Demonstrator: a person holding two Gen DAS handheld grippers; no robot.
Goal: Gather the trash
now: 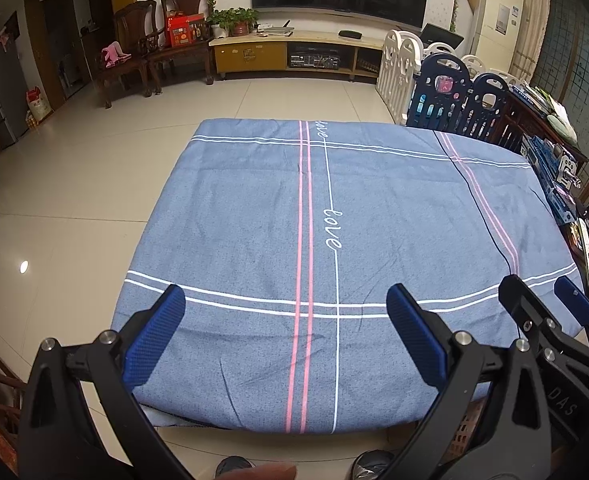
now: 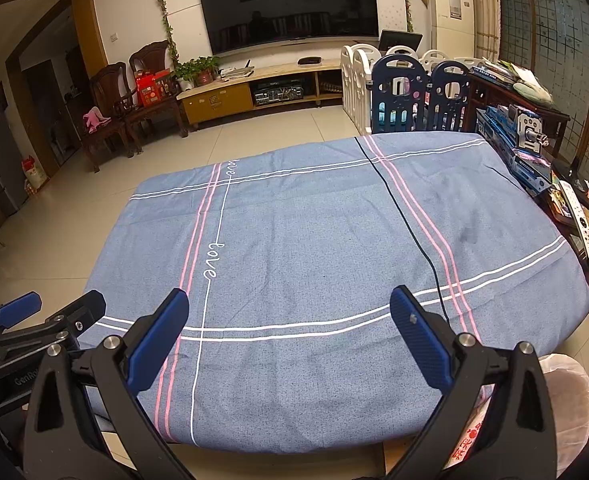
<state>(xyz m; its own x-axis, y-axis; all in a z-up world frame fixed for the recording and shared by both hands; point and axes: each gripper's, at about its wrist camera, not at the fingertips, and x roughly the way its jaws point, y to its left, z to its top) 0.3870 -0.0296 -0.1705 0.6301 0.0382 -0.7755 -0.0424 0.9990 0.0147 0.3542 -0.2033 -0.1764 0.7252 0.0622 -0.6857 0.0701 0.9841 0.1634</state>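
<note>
Trash bag point(image 2: 550, 400), pale plastic with a red-printed liner, just off near right corner of worktop point(image 2: 314, 280); contents not visible. Second dark round bin point(image 1: 370, 466) below worktop's near edge, inside unclear. Worktop draped in blue cloth with pink and white stripes. Left tongs point(image 1: 286, 320) spread wide over worktop's near edge, gripping nothing. Right tongs point(image 2: 290, 324) likewise wide apart, empty, beside the left.

Both grippers point(image 1: 286, 300) point(image 2: 290, 304) side by side, fingers point(image 1: 156, 334) apart.
</note>
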